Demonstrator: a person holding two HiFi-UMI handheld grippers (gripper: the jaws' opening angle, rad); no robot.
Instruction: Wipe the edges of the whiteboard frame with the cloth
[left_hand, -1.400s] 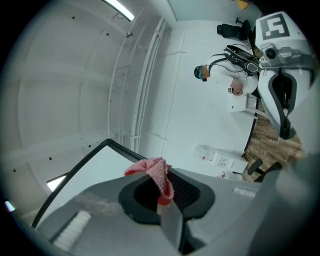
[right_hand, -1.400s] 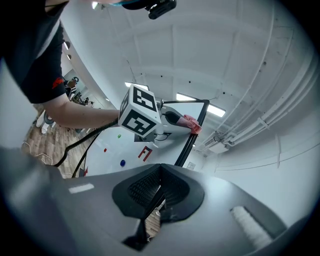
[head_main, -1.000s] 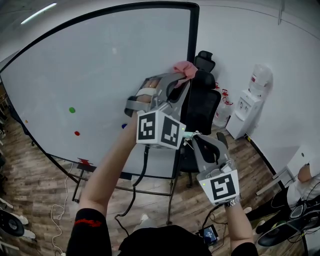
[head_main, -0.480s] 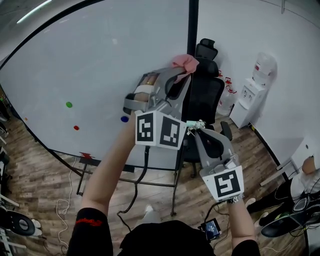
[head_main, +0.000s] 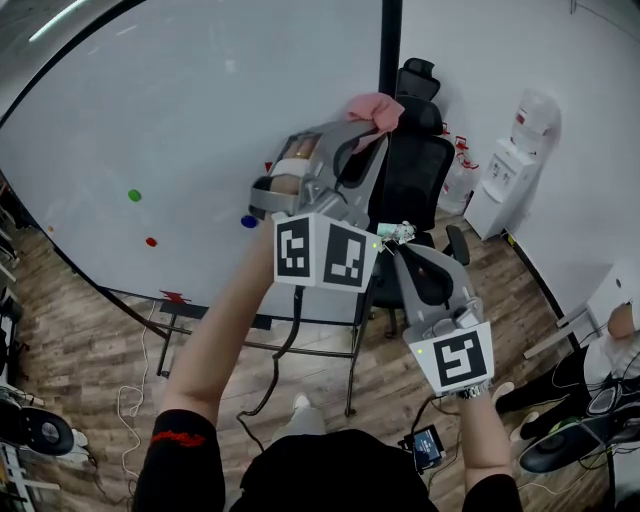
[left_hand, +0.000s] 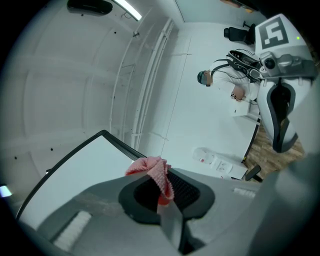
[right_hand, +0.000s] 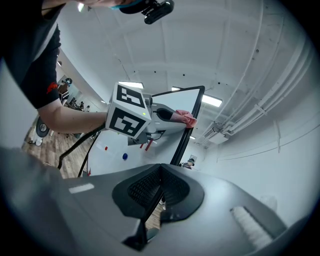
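The left gripper (head_main: 356, 140) clamps a crumpled pink woven cloth (head_main: 376, 108) at the whiteboard's black right frame edge (head_main: 389, 45), upper centre. The right gripper (head_main: 398, 236), lower right, has its 2 jaws closed on nothing.

The cloth (left_hand: 152, 170) pinched in the left tongs (left_hand: 162, 192) is pink, with a coarse, waffled weave. Those and the right tongs (right_hand: 159, 187) have matt grey plastic shells and black ribbed pads. Beyond the left tongs, the whiteboard (head_main: 180, 120) is smooth and faintly glossy, its frame (head_main: 388, 50) black. The floor (head_main: 90, 340) below is wood plank.
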